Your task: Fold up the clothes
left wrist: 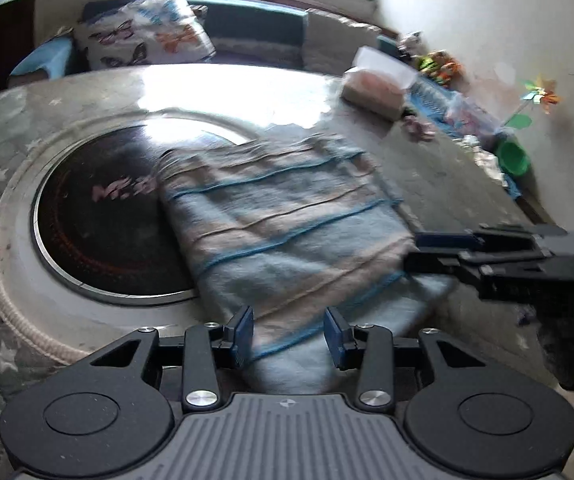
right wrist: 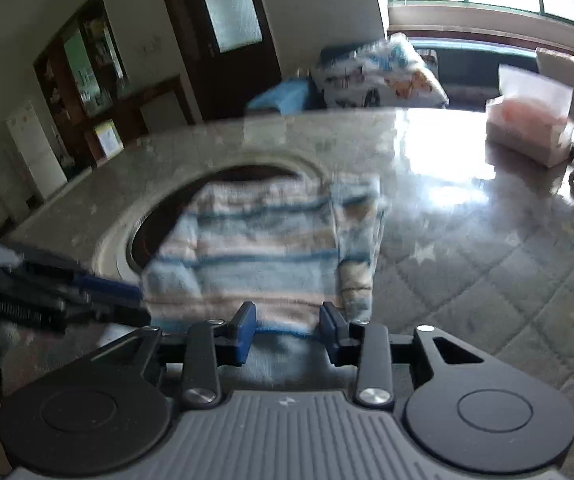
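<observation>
Striped garment [left wrist: 287,220] lies folded on the table [left wrist: 427,168], pale blue and beige bands with thin blue lines. Its far left part overlaps the dark round cooktop [left wrist: 99,216] set into the table; the rest sits on the grey star-print quilted cover [right wrist: 487,264]. In the right wrist view a narrower folded strip runs down the garment's right side.

Left claw [left wrist: 289,334]: jaws apart, blue pads either side of the garment's near edge, cloth visible between them. Pads do not press on it; released.

Right claw [right wrist: 287,330]: jaws apart, near edge of the garment between the pads, gap on both sides; released. In the left wrist view it [left wrist: 419,250] comes in from the right with its tips at the garment's right edge. Whether they touch the cloth cannot be told, as the frame is blurred.

Both claws sit at the near edge of the garment, close to each other.

Background: tissue box [left wrist: 375,84] on the far side of the table, butterfly-print cushion [left wrist: 147,34] beyond it, green bowl [left wrist: 513,156] at the right near the wall.
</observation>
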Demonstrator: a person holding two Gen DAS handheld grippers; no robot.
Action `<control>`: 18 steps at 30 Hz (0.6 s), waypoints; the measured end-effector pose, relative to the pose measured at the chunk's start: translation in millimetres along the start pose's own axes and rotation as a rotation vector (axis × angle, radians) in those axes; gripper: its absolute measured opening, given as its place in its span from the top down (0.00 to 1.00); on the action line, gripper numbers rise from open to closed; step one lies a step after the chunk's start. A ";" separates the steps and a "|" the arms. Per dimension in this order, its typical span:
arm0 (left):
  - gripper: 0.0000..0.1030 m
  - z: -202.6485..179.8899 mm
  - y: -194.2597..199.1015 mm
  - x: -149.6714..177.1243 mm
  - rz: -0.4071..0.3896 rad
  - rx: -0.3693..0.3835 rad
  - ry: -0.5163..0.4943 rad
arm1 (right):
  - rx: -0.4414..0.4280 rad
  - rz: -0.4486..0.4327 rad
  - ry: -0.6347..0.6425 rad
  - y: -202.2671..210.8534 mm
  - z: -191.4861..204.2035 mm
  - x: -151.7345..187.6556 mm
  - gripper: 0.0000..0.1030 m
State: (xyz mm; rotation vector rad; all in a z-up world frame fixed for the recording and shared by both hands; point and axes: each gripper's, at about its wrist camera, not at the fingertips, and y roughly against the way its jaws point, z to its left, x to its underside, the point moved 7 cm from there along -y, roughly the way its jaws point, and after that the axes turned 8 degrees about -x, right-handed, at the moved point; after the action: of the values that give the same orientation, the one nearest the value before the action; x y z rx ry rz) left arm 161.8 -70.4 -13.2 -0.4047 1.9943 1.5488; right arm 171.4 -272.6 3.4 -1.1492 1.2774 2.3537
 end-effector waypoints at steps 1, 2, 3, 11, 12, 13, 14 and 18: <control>0.60 1.8 0.9 -3.6 -0.008 0.000 0.007 | 0.005 0.010 0.004 -2.2 0.0 1.6 0.66; 0.60 3.2 2.3 -7.6 -0.018 0.000 0.012 | 0.007 0.014 0.009 -3.0 0.3 1.3 0.65; 0.60 4.6 3.7 -11.7 -0.029 0.000 0.017 | 0.006 0.006 0.014 -1.5 1.1 -2.1 0.64; 0.63 20.5 -20.8 -40.5 -0.059 -0.039 0.043 | -0.006 0.017 0.041 -17.4 1.5 -17.7 0.63; 0.64 25.3 -25.7 -41.9 -0.050 -0.048 0.051 | -0.006 0.026 0.039 -20.4 0.2 -16.6 0.63; 0.64 30.0 -30.5 -43.2 -0.040 -0.058 0.060 | -0.006 0.031 0.038 -21.9 -0.9 -16.3 0.63; 0.64 32.5 -31.4 -45.1 -0.040 -0.061 0.063 | -0.008 0.034 0.041 -22.1 -1.2 -16.9 0.63; 0.64 34.6 -29.2 -60.6 -0.070 -0.058 0.056 | -0.011 0.029 0.071 -22.6 -0.5 -29.1 0.61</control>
State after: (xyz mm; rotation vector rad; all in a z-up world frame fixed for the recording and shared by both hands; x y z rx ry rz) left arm 234.7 -52.1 -4.8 -0.5411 1.9589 1.5707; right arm 202.9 -255.0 10.6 -1.2360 1.3141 2.3631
